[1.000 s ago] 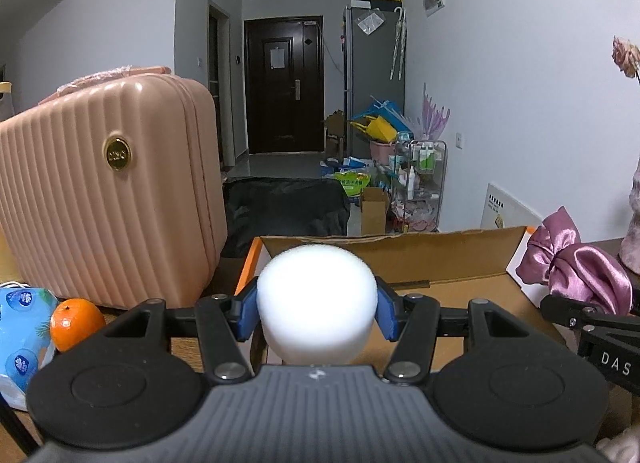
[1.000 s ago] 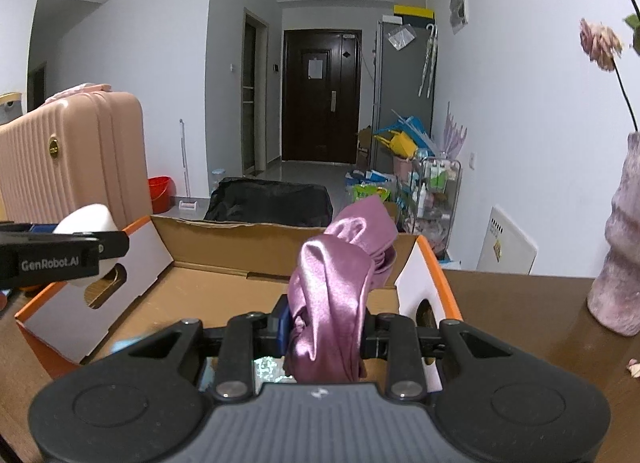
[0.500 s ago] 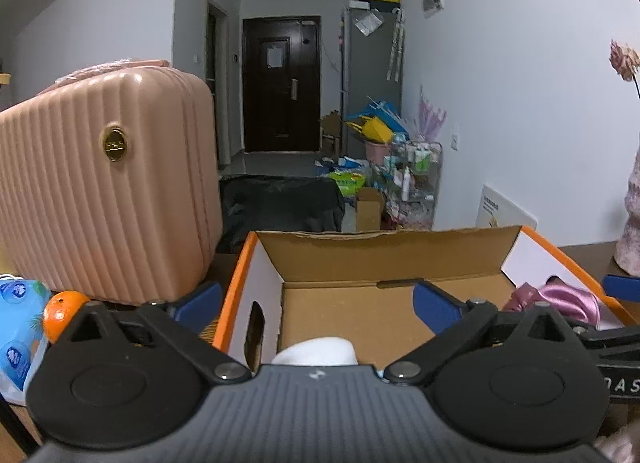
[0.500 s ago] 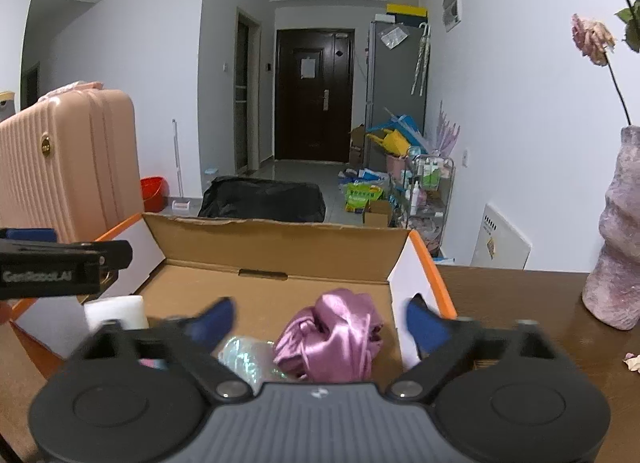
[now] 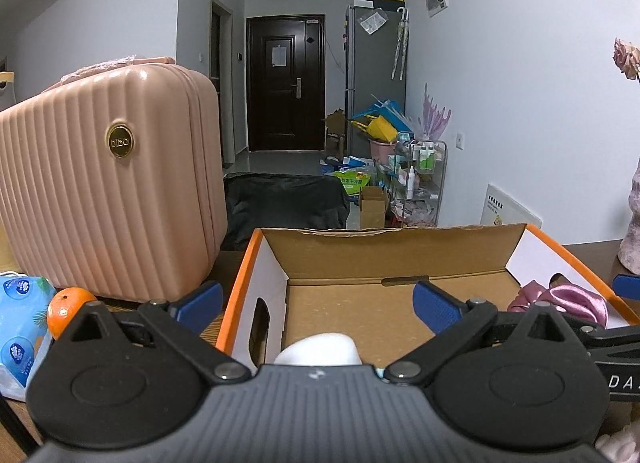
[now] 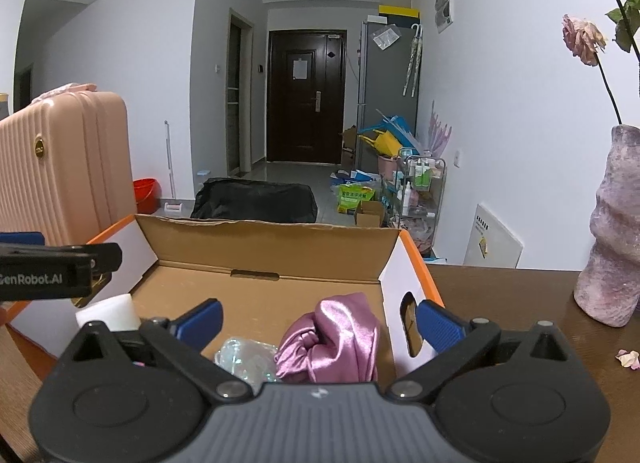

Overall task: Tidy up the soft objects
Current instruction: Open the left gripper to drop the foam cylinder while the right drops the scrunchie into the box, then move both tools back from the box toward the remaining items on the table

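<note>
Cardboard fills the middle of both our views: an open brown box with orange edges and white side walls point(image 5: 256, 283) point(image 6: 260, 243) sits on the dark wooden table point(image 6: 500, 291).

Our left gripper point(image 5: 316, 299) hangs over the box's near left corner with its blue-padded jaws spread wide; they have just been opening and nothing sits between the pads. The white foam cylinder point(image 5: 318, 349) lies in the box at 6 o'clock in the left view, half hidden by the gripper body; in the right view it point(image 6: 108, 313) shows at 9 o'clock, under the left gripper's black finger.

Our right gripper point(image 6: 318, 323) is likewise spread wide, jaws having just been opening, pads clear of everything. The crumpled pink satin cloth point(image 6: 332, 337) point(image 5: 560, 299) rests on the box floor at 6 o'clock in the right view, beside a pale crinkled clear wrapper point(image 6: 244, 359).

At 9 o'clock stands a ribbed pink hard-shell suitcase point(image 5: 108, 191), with a round orange fruit point(image 5: 66, 309) and a blue tissue pack point(image 5: 20, 327) before it. At 3 o'clock stands a mauve textured vase point(image 6: 616, 231).
</note>
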Demonstrator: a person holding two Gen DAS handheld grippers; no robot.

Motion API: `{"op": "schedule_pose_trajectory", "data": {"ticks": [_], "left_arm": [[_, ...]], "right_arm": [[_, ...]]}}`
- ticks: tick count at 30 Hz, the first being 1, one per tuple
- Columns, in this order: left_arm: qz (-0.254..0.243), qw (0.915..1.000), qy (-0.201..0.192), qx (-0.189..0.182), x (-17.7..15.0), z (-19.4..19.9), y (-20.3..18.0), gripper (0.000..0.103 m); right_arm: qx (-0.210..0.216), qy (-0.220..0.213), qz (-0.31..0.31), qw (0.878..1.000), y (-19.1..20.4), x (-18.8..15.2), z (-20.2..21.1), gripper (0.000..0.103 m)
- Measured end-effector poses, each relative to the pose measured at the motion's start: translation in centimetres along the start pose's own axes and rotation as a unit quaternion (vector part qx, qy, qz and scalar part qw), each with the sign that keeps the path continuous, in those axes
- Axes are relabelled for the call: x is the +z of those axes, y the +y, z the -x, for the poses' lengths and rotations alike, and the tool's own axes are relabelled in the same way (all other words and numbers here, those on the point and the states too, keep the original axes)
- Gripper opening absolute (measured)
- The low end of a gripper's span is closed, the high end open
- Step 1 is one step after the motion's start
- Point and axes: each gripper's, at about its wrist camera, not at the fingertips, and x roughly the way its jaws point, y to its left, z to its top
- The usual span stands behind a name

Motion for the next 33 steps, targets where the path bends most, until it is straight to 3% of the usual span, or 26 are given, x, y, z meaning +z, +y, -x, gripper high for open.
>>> {"op": "schedule_pose_trajectory", "data": {"ticks": [17,33], "left_arm": [[0.006,0.9999,-0.015,0.000,-0.1,2.2,0.3,0.103],[0.015,0.9996,-0.026,-0.002,-0.9,6.0,1.1,0.103]], "right_arm": [[-0.003,-0.007,-0.002,1.000,-0.3,-0.3,1.7,0.103],[0.000,-0.019,-0.001,1.000,0.0,-1.8,6.0,0.103]]}}
